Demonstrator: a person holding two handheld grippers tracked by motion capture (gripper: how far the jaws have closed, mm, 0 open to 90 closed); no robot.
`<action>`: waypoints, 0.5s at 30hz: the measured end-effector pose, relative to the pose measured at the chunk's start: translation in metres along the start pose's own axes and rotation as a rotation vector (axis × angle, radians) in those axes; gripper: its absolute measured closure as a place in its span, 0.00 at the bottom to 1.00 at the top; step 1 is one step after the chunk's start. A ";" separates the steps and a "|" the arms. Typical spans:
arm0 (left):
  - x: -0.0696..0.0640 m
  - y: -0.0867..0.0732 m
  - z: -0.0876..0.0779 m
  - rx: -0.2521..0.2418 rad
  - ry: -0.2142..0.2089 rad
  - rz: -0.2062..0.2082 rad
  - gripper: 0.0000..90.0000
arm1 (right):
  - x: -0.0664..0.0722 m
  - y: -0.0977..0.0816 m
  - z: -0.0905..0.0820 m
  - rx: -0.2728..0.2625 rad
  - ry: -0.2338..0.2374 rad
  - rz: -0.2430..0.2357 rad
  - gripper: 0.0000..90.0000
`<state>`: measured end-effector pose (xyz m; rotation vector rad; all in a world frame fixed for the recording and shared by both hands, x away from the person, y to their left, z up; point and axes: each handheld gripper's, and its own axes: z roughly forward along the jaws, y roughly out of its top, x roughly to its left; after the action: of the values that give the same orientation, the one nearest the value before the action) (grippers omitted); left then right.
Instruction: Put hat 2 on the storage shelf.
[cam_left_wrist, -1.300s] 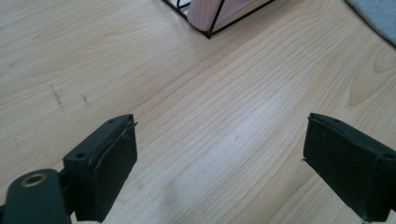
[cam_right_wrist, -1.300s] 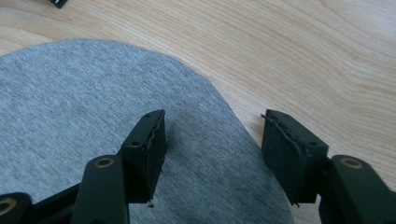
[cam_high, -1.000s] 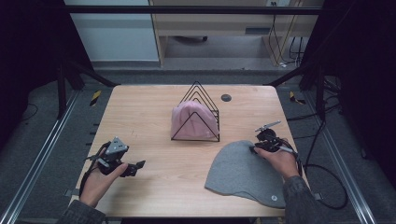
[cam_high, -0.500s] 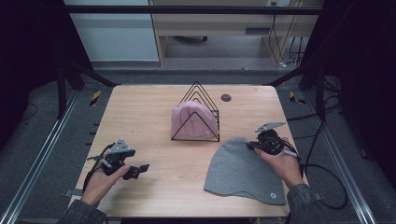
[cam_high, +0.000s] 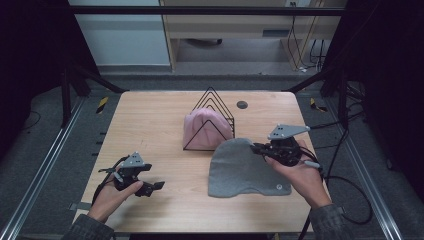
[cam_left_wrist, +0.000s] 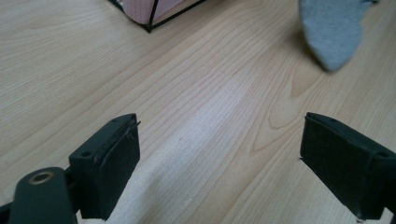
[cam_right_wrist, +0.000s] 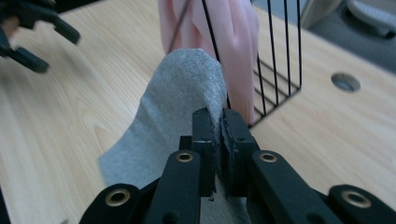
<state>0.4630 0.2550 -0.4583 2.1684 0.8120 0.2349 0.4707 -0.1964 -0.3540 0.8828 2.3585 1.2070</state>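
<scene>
Both hands hover low; right claw (cam_high: 257, 148) pinches grey hat (cam_high: 240, 170).

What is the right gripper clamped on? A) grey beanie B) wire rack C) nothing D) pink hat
A: in the right gripper view the right gripper has its pads pressed together on the edge of the grey beanie, with the wire rack and the pink hat in it standing apart behind.

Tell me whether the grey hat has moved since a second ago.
Yes. The grey hat, clamped in the right gripper, has been lifted at its far edge toward the wire rack.
</scene>
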 end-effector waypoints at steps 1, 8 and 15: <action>-0.001 0.000 0.000 -0.004 -0.003 0.001 0.13 | 0.002 0.004 -0.001 -0.010 0.004 -0.007 0.95; -0.008 0.004 -0.003 -0.029 -0.007 0.020 0.14 | 0.011 0.031 -0.005 -0.060 0.037 -0.048 0.95; -0.030 0.022 -0.005 -0.038 0.010 0.093 0.15 | 0.022 0.066 -0.015 -0.095 0.066 -0.089 0.95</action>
<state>0.4485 0.2291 -0.4356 2.1731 0.7074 0.3059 0.4704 -0.1609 -0.2920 0.7101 2.3429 1.3184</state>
